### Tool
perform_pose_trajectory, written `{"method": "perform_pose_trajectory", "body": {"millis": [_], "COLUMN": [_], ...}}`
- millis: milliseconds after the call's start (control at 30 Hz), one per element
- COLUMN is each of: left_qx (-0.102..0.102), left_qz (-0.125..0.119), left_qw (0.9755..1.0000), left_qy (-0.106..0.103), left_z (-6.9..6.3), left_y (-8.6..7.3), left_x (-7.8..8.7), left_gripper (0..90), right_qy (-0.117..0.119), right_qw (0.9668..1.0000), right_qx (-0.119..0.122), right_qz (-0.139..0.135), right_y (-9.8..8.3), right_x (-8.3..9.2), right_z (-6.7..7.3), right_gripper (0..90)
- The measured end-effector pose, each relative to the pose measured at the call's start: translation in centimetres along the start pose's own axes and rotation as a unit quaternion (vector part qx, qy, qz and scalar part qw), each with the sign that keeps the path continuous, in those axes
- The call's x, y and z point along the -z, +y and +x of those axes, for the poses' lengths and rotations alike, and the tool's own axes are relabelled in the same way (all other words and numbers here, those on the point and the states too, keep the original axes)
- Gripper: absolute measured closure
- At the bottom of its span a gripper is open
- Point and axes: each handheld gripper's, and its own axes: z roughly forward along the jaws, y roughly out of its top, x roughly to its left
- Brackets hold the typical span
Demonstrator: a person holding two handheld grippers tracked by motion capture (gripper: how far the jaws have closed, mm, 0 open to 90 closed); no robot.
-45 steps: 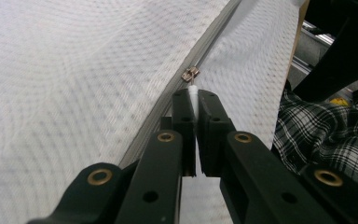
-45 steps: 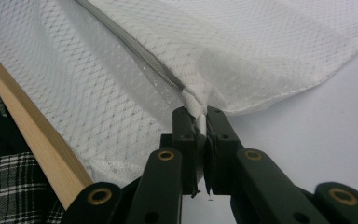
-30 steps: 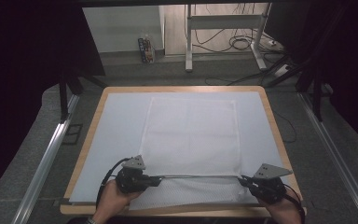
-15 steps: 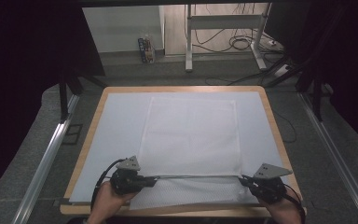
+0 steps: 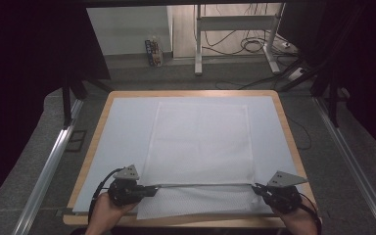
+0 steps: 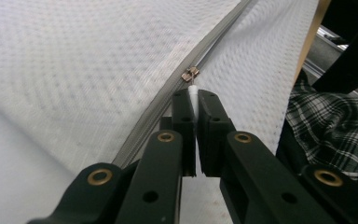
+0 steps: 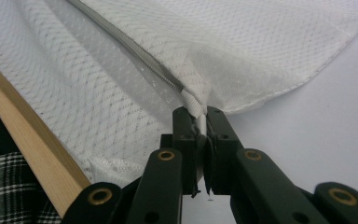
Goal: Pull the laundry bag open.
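Lying flat near the table's [image 5: 94, 147] front edge, a white mesh laundry bag [image 5: 200, 142] has its zipper [image 5: 200, 185] running parallel to that edge. The left tool [image 5: 149, 190], towards the front left corner, pinches the zipper's white pull tab [image 6: 193, 95]. The right tool [image 5: 257, 189], near the front right corner, is clamped on the bag's fabric at the zipper's end [image 7: 193, 105].

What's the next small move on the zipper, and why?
Probably draw the left tongs a little further outward along the zipper: they pinch the white pull tab by the slider, while the right tongs clamp the mesh bag at the zipper's end.
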Motion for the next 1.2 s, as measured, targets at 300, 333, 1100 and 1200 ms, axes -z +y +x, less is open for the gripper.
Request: {"method": "perform_pose_trajectory", "body": {"millis": [300,333,1100,1200], "left_qx": [0.012,0.013,0.042,0.050], "left_qz": [-0.002,-0.002,0.004,0.003], "left_qw": [0.9999,0.9999,0.9985,0.9978], "left_qy": [0.005,0.006,0.036,0.043], "left_z": [0.4,0.4,1.4,1.7], "left_y": [-1.0,-1.1,-3.2,-3.6], "left_x": [0.9,1.0,2.4,2.7], "left_gripper": [87.4,87.4,87.5,87.5], "right_qy": [0.000,-0.001,-0.010,-0.018], "right_qw": [1.0000,1.0000,0.9999,0.9997], "right_qx": [-0.002,-0.002,-0.004,-0.002], "right_qz": [0.001,0.002,0.012,0.016], "right_y": [0.0,0.0,0.0,0.0], "right_x": [0.0,0.0,-0.2,-0.1], "right_z": [0.0,0.0,0.1,0.0], "right_gripper": [83.8,83.8,84.2,84.3]}}
